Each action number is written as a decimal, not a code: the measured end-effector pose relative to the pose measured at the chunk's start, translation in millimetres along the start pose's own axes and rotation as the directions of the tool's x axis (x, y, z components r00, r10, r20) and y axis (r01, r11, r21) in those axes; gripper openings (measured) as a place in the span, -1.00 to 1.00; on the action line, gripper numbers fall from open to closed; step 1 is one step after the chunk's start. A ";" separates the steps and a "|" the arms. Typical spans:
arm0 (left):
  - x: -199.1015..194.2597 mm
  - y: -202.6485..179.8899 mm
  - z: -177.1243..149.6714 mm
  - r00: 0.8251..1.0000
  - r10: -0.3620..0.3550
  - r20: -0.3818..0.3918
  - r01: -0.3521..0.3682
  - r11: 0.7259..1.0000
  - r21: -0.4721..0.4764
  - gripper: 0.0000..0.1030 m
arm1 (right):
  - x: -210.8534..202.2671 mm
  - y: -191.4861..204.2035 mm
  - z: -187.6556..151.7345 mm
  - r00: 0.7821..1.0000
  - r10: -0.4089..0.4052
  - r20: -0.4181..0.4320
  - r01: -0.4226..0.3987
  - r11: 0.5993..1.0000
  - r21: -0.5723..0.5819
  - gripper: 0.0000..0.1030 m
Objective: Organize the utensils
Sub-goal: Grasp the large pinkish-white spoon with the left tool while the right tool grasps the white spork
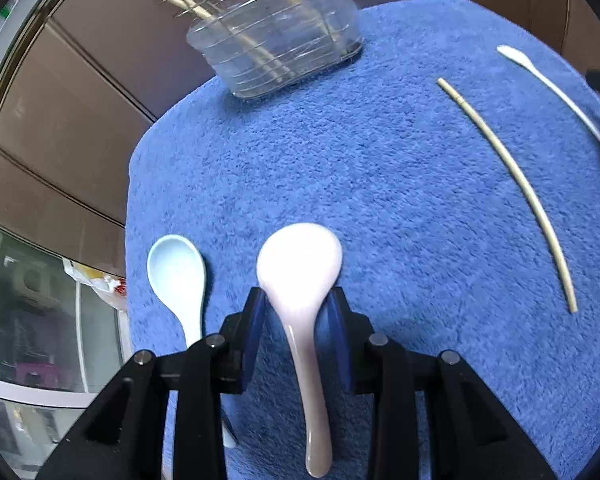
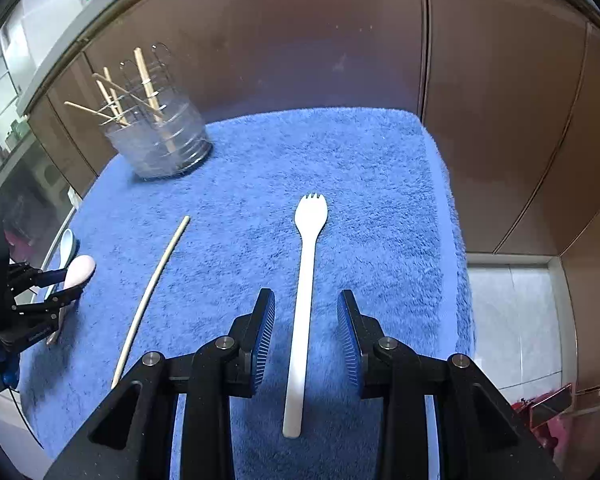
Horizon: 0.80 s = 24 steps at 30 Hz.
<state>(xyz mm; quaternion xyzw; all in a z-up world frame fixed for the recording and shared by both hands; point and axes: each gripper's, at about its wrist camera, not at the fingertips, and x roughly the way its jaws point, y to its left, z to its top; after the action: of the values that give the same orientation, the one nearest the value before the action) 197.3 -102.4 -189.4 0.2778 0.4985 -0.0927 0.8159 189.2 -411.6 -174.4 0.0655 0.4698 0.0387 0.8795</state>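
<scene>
A pink ceramic spoon (image 1: 300,264) lies on the blue towel (image 1: 360,160), its neck between the fingers of my left gripper (image 1: 296,300), which stands open around it. To its left rests a light blue spoon (image 1: 178,268). In the right wrist view a white fork (image 2: 308,280) lies tines away, and my right gripper (image 2: 306,300) is open astride its handle with a gap on each side. A single wooden chopstick (image 2: 152,296) lies left of the fork. The clear utensil holder (image 2: 160,144) with several chopsticks stands at the towel's far left corner.
Brown cabinet panels (image 2: 500,100) wall in the towel at the back and right. The towel's right edge (image 2: 456,260) drops to a tiled floor. The left gripper (image 2: 60,284) and pink spoon (image 2: 82,268) show at the right view's left edge.
</scene>
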 end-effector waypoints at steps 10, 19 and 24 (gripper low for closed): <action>4.8 -1.9 21.5 1.000 -0.025 -0.004 0.025 1.000 -0.011 -0.40 | 43.5 -9.5 55.1 0.990 0.026 -0.137 -0.023 0.999 0.027 -0.37; 13.7 38.7 25.6 0.979 -0.204 0.015 0.204 0.963 -0.175 -0.43 | 79.7 0.9 79.9 0.971 0.000 -0.240 0.000 1.000 -0.002 -0.37; 17.0 57.0 27.4 0.965 -0.258 0.034 0.259 0.940 -0.223 -0.45 | 94.4 12.2 82.6 0.955 -0.066 -0.290 0.051 0.997 -0.059 -0.34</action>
<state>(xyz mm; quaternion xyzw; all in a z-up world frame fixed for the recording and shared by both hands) 250.8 -67.9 -174.0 0.1155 0.5363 -0.1425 0.8239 310.3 -393.8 -204.6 0.0228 0.5948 0.0340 0.8028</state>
